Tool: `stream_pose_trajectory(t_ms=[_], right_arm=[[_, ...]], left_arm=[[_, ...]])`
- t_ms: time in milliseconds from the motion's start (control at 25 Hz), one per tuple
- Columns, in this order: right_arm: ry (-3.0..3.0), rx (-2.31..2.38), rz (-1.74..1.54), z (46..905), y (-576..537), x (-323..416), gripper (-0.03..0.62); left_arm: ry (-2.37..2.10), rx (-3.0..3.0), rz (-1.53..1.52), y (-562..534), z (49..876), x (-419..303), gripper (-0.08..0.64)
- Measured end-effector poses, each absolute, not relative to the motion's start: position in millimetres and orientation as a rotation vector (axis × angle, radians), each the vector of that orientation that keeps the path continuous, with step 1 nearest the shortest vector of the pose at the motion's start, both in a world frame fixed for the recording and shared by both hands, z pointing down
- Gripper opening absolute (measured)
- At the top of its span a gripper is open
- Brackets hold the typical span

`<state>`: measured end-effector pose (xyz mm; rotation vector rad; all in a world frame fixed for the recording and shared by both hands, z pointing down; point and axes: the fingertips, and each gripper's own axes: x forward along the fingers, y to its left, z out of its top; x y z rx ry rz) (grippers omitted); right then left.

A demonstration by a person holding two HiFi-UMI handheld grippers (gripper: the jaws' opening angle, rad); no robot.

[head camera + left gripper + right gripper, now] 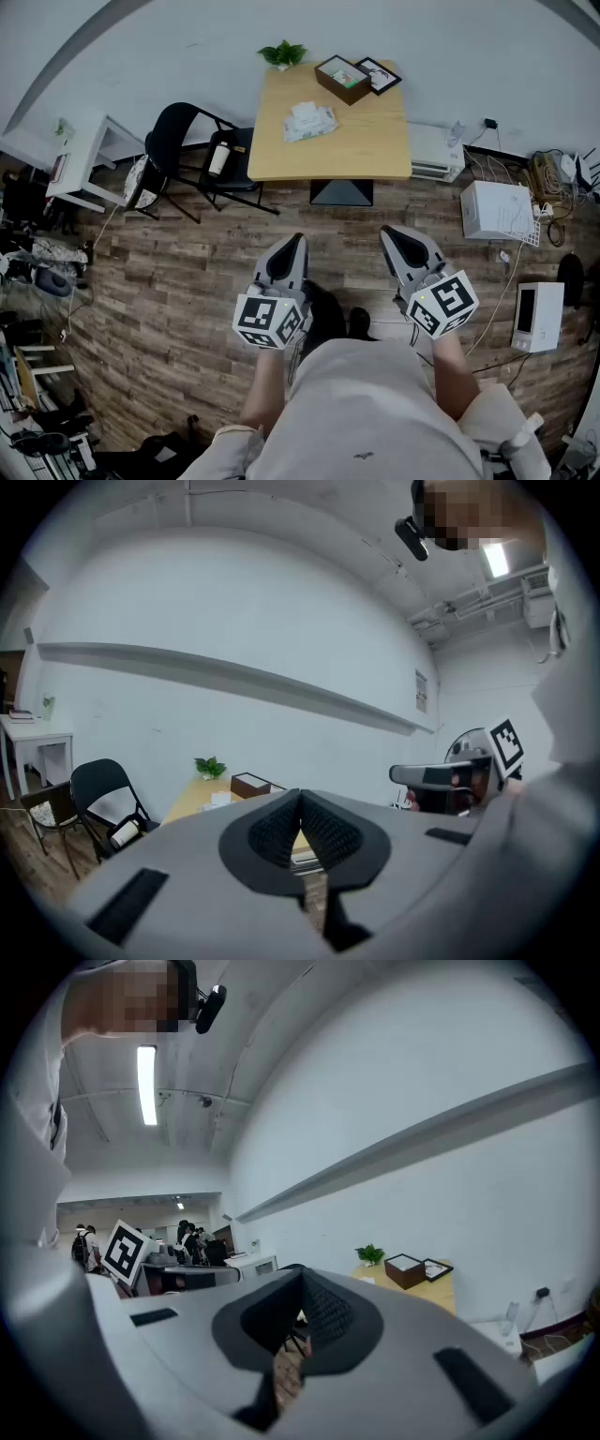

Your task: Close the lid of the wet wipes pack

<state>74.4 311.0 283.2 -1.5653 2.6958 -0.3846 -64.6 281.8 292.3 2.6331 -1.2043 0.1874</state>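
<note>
At the far left of the head view a white desk (pixel 82 157) stands against the wall, with a black folding chair (pixel 178 139) just to its right. Right of the chair, in the upper middle of the frame, is the wooden surface (pixel 366 141). A small green plant (pixel 283 53) sits at its far left corner. The wet wipes pack (pixel 309 121) lies a little left of the surface's middle, apart from everything else on it; it is too small to tell how its lid stands. A brown open box (pixel 342 80) and a dark picture frame (pixel 380 75) sit side by side at the far right corner.

In the lower middle of the frame, over the plank floor (pixel 169 272) and well apart from the surface, both grippers point toward it. The left gripper (pixel 297 240) has its jaws clenched, the ribbed pads meeting at the tip with nothing between them, as its own view shows (pixel 300 797). The right gripper (pixel 390 233) is likewise clenched on nothing (pixel 302 1277).

Two white box-shaped units (pixel 497 211) stand on the floor at the right edge.
</note>
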Motion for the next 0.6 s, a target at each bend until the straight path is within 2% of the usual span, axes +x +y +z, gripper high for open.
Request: stream_pose_trajectory(t_ms=[600], right_arm=[[2.683,-1.594,-0.355,282,329,95,-0.002]], left_arm=[[-1.192,2.657,0.185,300,284,-46,0.008]])
